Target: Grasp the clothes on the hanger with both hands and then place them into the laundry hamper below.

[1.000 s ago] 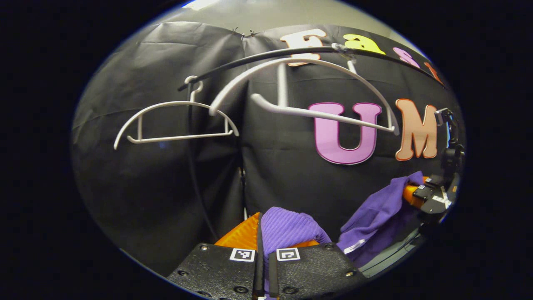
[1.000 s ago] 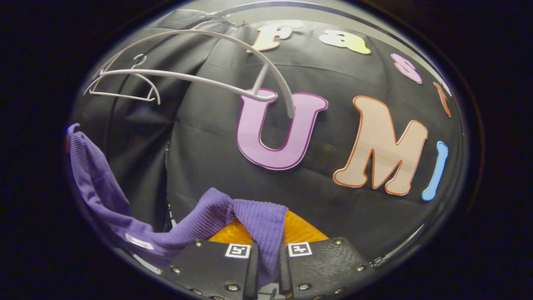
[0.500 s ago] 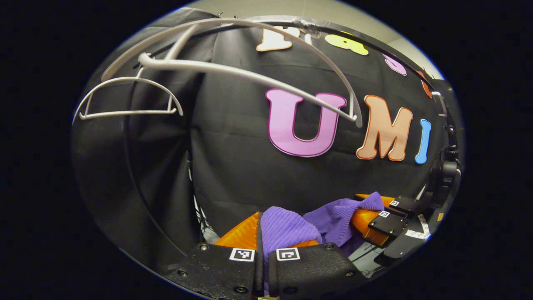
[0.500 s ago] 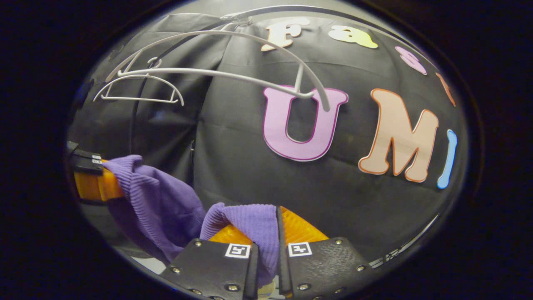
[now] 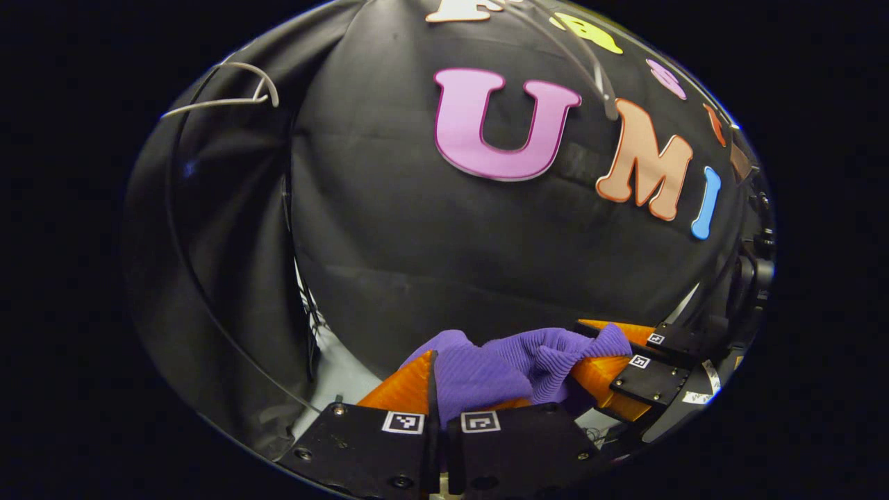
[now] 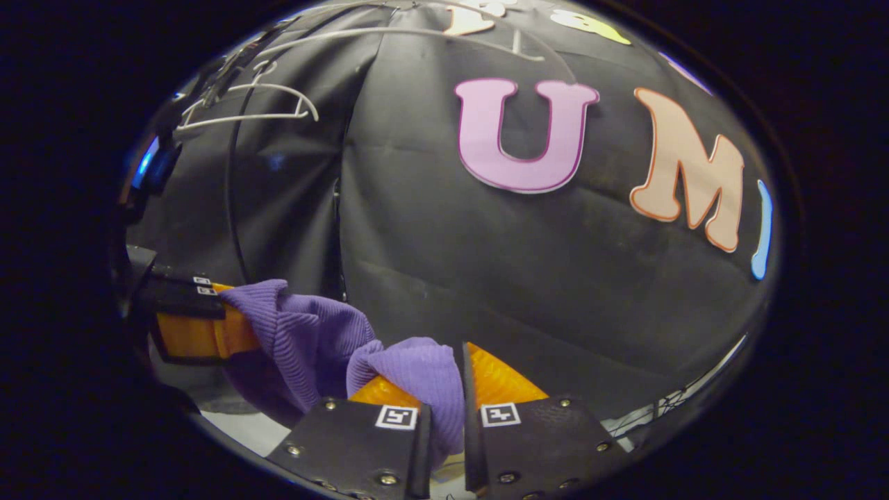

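Black cloth hangs as the wall [image 5: 444,243] ahead of you, with a white plastic hanger [image 6: 250,114] high up on the left in the right gripper view. Your left gripper [image 5: 437,378] is clamped on a fold of the purple ribbed knit garment [image 5: 500,364], which bunches between its fingers. Your right gripper [image 6: 455,378] is likewise closed on the same garment, cloth pinched between both fingers. The two grippers sit near each other, with the garment slack and gathered between them. In the left gripper view the right gripper shows at lower right, touching the cloth.
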{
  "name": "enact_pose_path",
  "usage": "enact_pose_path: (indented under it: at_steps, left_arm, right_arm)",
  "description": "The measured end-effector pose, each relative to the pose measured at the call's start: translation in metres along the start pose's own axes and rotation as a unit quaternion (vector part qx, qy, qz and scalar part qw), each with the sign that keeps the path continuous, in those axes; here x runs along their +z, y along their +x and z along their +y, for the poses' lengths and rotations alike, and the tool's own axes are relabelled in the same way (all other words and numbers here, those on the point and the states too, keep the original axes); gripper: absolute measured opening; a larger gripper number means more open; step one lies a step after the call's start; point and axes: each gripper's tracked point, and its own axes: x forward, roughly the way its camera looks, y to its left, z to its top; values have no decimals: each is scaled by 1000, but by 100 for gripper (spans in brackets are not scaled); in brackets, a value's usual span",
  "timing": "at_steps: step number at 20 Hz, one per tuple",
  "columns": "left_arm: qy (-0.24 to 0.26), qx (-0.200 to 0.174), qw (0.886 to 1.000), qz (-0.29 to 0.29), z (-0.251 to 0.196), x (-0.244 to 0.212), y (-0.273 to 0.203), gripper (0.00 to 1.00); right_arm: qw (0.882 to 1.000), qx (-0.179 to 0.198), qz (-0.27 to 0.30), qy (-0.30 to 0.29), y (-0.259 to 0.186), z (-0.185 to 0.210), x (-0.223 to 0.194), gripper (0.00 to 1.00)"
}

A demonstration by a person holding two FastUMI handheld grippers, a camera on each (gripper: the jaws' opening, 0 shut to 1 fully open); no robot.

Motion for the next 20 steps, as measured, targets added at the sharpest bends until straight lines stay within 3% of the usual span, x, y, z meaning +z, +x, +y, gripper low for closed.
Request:
enact_pose_path:
  at_steps: [10,15,16,17,19,20]
  left_arm:
    - [-14,-13,994,110,6,-80,29,5]
    - [-23,-3,987,157,12,-111,33,9]
    - [-25,-4,986,166,13,-119,33,5]
    - [-30,-6,984,176,13,-125,33,9]
    - [-40,-12,978,204,11,-142,37,5]
    - [-48,-18,978,204,6,-142,33,16]
  right_arm:
    - [994,14,108,30,19,9,-84,19]
    - [989,26,136,53,25,12,-100,19]
    - [989,27,137,51,24,13,-100,19]
    - [989,29,139,49,24,13,-100,19]
    - [989,31,139,46,24,14,-101,19]
    - [989,31,139,45,23,14,-102,19]
